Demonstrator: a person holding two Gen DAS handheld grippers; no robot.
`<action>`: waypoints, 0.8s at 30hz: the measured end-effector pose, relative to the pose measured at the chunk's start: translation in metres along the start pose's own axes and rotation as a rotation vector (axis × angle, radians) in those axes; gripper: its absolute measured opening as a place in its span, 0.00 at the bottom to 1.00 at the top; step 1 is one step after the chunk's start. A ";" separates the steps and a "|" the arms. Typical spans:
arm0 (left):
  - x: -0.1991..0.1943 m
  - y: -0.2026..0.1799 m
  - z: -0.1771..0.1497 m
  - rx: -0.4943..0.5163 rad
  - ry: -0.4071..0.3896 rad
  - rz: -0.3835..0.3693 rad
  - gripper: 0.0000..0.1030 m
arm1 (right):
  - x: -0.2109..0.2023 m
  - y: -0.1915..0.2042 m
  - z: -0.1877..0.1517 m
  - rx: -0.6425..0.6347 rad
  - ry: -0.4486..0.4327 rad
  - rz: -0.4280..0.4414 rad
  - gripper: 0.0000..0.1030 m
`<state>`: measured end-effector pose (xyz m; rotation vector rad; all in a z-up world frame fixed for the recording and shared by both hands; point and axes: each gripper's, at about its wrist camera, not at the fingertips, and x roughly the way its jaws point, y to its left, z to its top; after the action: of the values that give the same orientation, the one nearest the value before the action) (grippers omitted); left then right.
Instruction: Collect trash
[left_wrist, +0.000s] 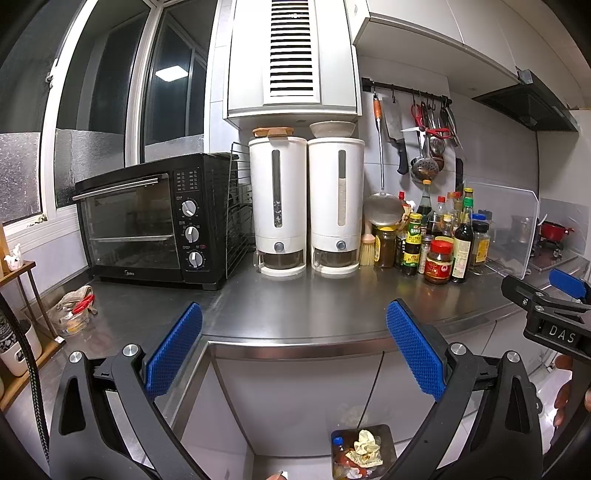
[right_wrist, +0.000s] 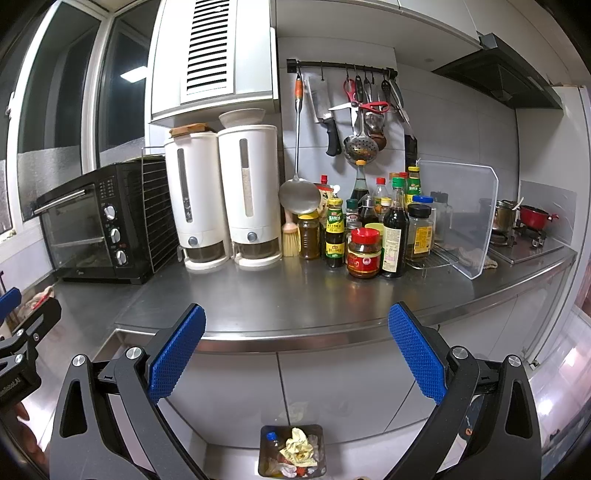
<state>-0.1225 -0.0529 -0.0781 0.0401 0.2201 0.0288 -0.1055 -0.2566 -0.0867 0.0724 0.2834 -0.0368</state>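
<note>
A small bin (left_wrist: 364, 456) (right_wrist: 291, 452) stands on the floor below the steel counter (left_wrist: 295, 306) (right_wrist: 288, 295). It holds crumpled yellow paper, a bottle with a blue cap and other wrappers. My left gripper (left_wrist: 293, 347) is open and empty, held in front of the counter edge and above the bin. My right gripper (right_wrist: 297, 349) is likewise open with nothing between its blue pads. Each gripper shows at the edge of the other's view. A crumpled bag with something red (left_wrist: 74, 308) lies on the counter's left end.
A black toaster oven (left_wrist: 151, 218) (right_wrist: 96, 225) sits at the left. Two white dispensers (left_wrist: 306, 206) (right_wrist: 221, 199) and a cluster of sauce bottles and jars (left_wrist: 436, 240) (right_wrist: 373, 229) line the back wall. A clear splash guard (right_wrist: 458, 218) and stove with a red pot (right_wrist: 533, 218) are right.
</note>
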 end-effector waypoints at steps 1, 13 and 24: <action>0.000 0.000 0.000 0.000 0.000 0.000 0.92 | 0.000 0.001 0.000 0.000 0.001 0.000 0.97; 0.000 0.000 0.000 0.000 -0.001 0.001 0.92 | -0.001 0.002 0.000 0.001 -0.002 -0.001 0.97; 0.000 -0.001 0.000 0.010 0.001 0.014 0.92 | 0.001 0.003 -0.002 0.004 0.004 -0.005 0.97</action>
<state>-0.1223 -0.0539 -0.0777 0.0511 0.2210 0.0416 -0.1049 -0.2535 -0.0886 0.0757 0.2871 -0.0420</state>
